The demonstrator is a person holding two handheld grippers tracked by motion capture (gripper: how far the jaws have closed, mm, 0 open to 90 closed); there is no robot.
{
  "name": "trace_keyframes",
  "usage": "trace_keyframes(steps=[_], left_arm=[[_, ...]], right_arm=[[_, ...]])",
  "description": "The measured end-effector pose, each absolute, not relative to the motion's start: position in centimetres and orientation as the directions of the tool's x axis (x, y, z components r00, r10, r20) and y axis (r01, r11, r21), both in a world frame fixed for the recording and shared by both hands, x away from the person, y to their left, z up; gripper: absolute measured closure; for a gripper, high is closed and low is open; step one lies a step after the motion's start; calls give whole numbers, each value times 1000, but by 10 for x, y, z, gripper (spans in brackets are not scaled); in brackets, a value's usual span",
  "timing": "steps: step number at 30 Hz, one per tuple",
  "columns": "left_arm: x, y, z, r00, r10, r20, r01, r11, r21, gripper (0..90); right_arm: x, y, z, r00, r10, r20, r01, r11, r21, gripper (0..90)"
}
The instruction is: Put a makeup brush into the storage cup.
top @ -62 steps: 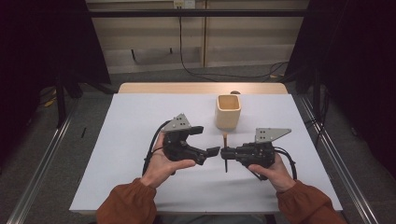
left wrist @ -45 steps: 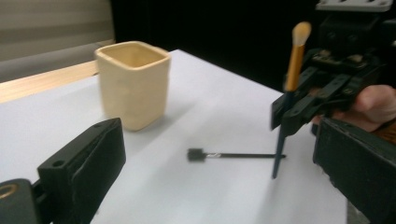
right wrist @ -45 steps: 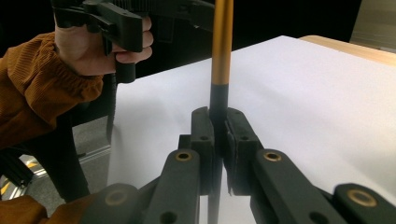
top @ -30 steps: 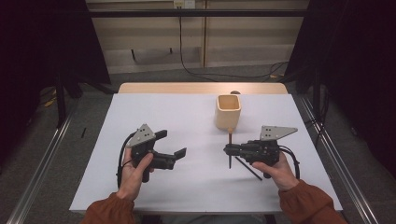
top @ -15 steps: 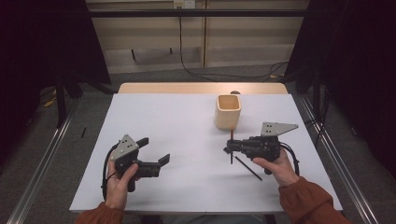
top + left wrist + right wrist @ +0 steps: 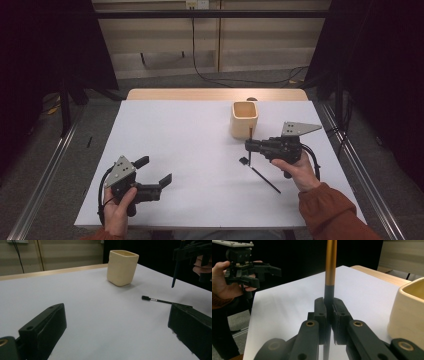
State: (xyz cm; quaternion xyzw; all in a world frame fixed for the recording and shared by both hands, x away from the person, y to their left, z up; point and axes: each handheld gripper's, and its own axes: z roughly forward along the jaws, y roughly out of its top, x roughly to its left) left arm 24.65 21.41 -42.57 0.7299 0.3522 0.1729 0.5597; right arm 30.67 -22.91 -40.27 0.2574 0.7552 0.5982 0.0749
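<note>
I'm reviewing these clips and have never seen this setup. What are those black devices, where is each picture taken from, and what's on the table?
A person holds a hand-held two-jaw gripper in each hand. The high view looks down on the white table. The other two pictures come from cameras riding on the grippers, looking along their jaws. The left gripper is open and holds nothing. The right gripper is shut on an upright pen with an orange and black barrel. On the table stand a cream cup and, lying flat, a second black pen.
</note>
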Motion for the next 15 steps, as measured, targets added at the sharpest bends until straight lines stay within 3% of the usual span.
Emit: trace_keyframes(steps=[4,6,15], left_arm=[[249,218,-432,705,696,-133,313,-137,940,10],[250,220,-435,703,687,-183,346,-106,932,11],[244,215,-433,721,675,-156,316,-121,941,12]], right_arm=[[312,-228,-401,-854,483,194,298,147,943,833],[314,-228,-401,-849,487,205,308,141,941,833],[324,-228,-390,-840,508,189,297,141,944,833]])
